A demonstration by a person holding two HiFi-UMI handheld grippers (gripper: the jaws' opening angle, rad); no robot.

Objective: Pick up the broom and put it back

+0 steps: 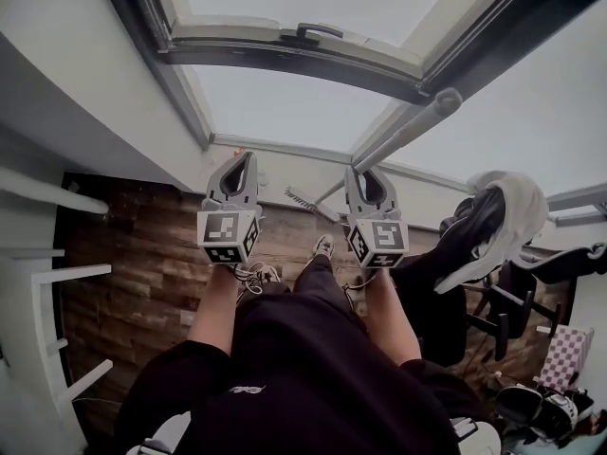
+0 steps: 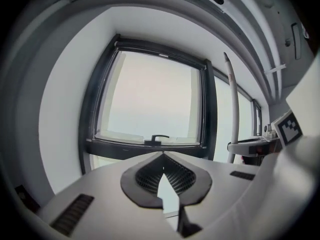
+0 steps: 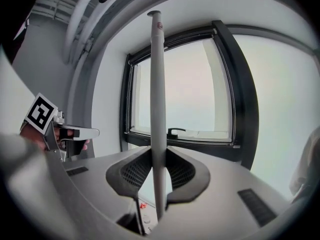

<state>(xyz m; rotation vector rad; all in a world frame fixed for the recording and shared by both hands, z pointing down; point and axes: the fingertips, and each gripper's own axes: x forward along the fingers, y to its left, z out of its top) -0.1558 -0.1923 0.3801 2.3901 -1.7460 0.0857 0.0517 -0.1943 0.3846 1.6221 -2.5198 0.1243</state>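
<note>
My right gripper (image 1: pixel 360 172) (image 3: pixel 158 151) is shut on the broom's grey handle (image 1: pixel 408 126) (image 3: pixel 157 84). The handle stands upright between its pads and rises toward the window frame. Below the grippers, the broom's bristle head (image 1: pixel 305 200) hangs near the wall above the floor. To the left, my left gripper (image 1: pixel 244 156) (image 2: pixel 162 156) is shut with its tips together and nothing between them. It is level with the right gripper and apart from the broom. In the left gripper view the handle (image 2: pixel 233 109) and the right gripper (image 2: pixel 250 146) show at the right.
A dark-framed window (image 1: pixel 285 102) with a black handle (image 1: pixel 318 32) is straight ahead. A black office chair with a pale cloth (image 1: pixel 498 211) stands at the right. White shelf bars (image 1: pixel 57 278) line the left. Wooden floor (image 1: pixel 133 254) lies below, and my legs and shoes show.
</note>
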